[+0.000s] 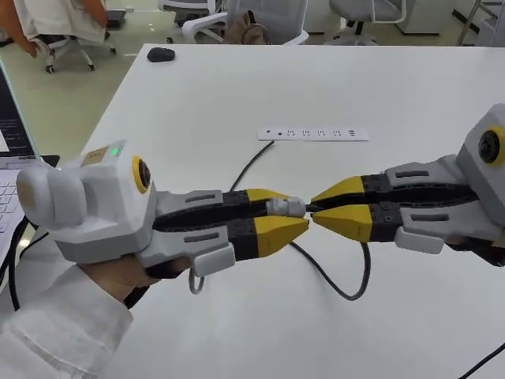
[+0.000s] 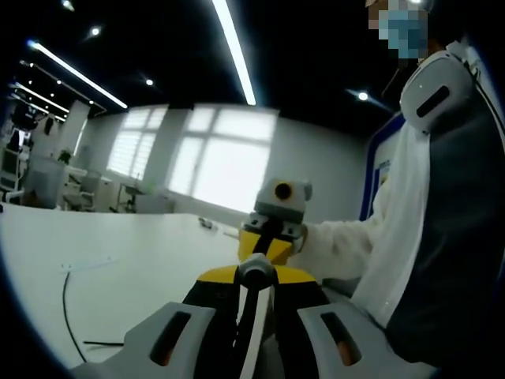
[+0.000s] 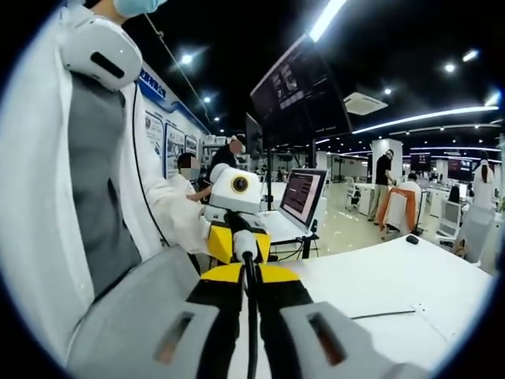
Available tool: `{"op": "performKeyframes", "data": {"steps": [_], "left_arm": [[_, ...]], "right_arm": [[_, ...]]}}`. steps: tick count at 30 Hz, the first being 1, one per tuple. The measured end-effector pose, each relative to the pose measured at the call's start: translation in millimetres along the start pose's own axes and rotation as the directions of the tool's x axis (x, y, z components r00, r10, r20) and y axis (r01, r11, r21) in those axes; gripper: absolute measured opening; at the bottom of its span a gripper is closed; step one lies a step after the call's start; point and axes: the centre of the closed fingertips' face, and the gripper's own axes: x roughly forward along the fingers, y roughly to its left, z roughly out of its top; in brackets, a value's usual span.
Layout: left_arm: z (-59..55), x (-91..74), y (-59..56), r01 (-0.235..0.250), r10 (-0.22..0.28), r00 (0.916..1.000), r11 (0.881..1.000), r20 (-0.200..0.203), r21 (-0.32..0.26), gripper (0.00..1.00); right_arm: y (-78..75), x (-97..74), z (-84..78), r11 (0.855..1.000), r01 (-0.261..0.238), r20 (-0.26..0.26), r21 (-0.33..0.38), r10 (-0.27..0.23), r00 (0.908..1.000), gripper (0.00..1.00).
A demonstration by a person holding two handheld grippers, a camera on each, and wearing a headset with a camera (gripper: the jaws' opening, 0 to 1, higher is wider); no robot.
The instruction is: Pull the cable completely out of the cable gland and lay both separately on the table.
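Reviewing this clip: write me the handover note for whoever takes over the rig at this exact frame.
Left gripper: shut on the cable gland.
Right gripper: shut on the cable just at the gland's mouth, tip to tip with the left.
Slack cable loops on the table below the grippers.
Done: both parts gripped.
Left: the cable is not yet out of the gland. Pull the two apart until it is free, then lay each separately on the table.
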Motion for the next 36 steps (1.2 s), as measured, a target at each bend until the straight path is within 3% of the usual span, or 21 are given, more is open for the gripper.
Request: {"op": "performKeyframes", "data": {"steps": [36], "left_arm": [[-6.7, -0.9, -1.0, 0.001, -0.001, 0.9997, 1.0, -0.023, -0.001, 0.17]], "right_arm": [[4.4, 1.2, -17.9, 0.998, -0.04, -0.07, -0.055, 0.036, 0.9969, 0.02]]}}
